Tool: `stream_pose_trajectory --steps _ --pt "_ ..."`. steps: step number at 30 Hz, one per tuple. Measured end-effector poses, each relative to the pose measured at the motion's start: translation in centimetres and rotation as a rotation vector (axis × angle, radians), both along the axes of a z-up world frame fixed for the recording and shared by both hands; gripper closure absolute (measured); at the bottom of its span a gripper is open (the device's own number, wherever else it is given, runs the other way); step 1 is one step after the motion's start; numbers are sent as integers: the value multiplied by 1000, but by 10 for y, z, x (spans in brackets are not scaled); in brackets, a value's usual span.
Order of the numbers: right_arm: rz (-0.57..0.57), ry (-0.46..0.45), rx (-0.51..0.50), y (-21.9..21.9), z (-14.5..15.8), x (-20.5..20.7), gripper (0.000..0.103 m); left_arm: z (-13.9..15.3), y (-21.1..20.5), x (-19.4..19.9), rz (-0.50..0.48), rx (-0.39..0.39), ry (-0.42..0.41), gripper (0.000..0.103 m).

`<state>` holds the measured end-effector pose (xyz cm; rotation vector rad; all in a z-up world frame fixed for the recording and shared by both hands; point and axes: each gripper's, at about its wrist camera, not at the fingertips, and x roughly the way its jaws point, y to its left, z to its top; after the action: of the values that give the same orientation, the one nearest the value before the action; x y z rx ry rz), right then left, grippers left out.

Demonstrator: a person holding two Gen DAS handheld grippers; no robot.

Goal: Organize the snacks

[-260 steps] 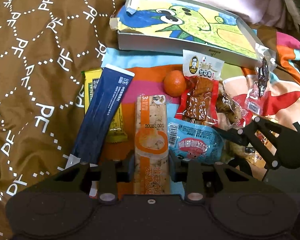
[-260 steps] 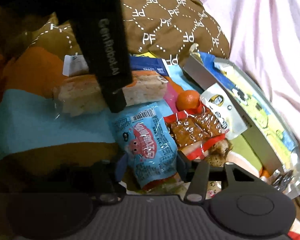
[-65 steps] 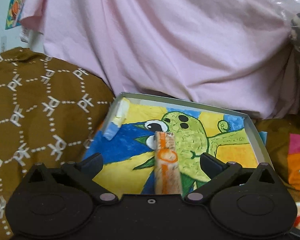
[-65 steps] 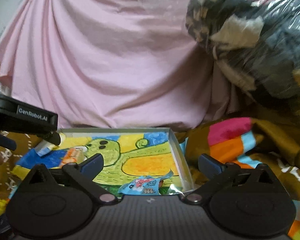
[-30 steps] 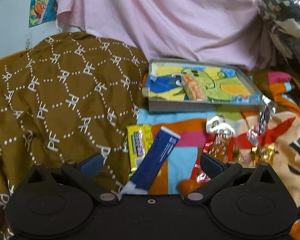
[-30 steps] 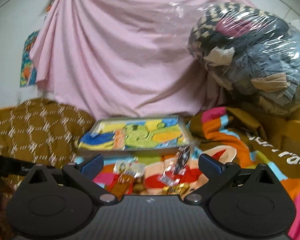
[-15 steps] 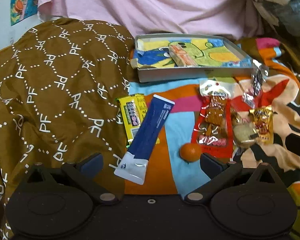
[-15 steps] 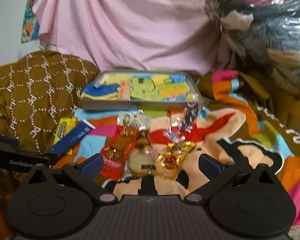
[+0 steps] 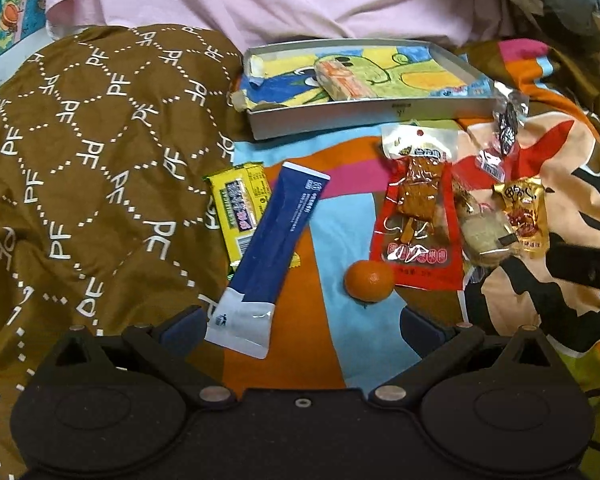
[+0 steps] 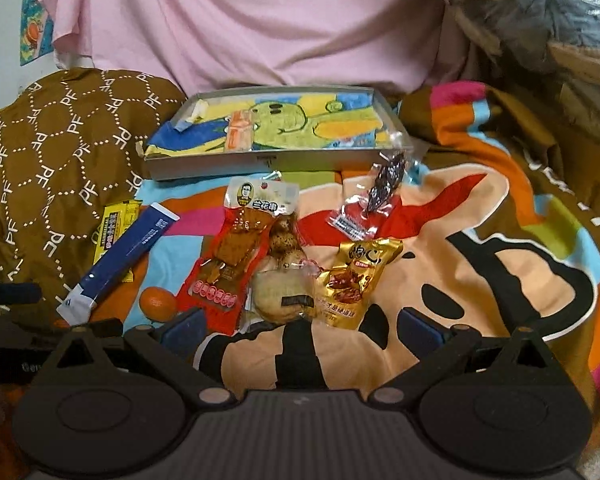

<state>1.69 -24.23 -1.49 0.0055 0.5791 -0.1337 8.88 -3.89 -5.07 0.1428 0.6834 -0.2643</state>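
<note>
Left wrist view: the left gripper [image 9: 300, 326] hung over the colourful blanket [image 9: 340, 216] with its jaws wide and nothing between them. The lower end of the blue stick pack [image 9: 273, 256] lay just ahead of the left finger, resting diagonally over the yellow bar [image 9: 235, 204]. A mandarin [image 9: 368, 281] sat near the right finger, touching the bottom edge of the red tofu packet [image 9: 418, 220]. To the right of that packet lay a clear-wrapped pastry [image 9: 484, 232], a gold packet [image 9: 526, 216] and a small clear packet with dark contents [image 9: 506, 128]. Farther back stood the grey tray [image 9: 340, 120] with a cartoon lining; an orange-and-white snack bar [image 9: 342, 80] lay inside it, left of centre. A brown patterned quilt [image 9: 79, 160] filled the left side.

Right wrist view: the right gripper [image 10: 300, 332] was also spread wide and empty, above the blanket [image 10: 500, 272]. Just ahead of it were the pastry [image 10: 283, 296] and gold packet [image 10: 352, 280], side by side and touching; the red tofu packet [image 10: 235, 256] overlapped the pastry's left. The mandarin [image 10: 157, 303] lay at that packet's lower left corner. The blue stick pack [image 10: 119, 260] and yellow bar [image 10: 113, 232] were farther left. The dark-contents packet [image 10: 380, 192] lay just in front of the tray [image 10: 259, 164], which held the snack bar [image 10: 239, 132]. Pink cloth [image 10: 239, 20] hung behind.
</note>
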Motion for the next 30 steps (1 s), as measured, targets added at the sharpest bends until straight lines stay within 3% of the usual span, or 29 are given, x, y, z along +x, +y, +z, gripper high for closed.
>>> stream_pose_trajectory --steps 6,11,24,30 --pt "30 63 75 -13 -6 18 0 -5 -5 8 -12 23 18 1" --pt "57 84 80 -20 -8 29 0 -9 -13 16 -32 34 41 1" --pt "248 117 -31 -31 -12 71 0 -16 -29 32 -89 55 75 1" --pt "429 37 -119 -29 -14 78 0 -18 -31 42 -89 41 81 2"
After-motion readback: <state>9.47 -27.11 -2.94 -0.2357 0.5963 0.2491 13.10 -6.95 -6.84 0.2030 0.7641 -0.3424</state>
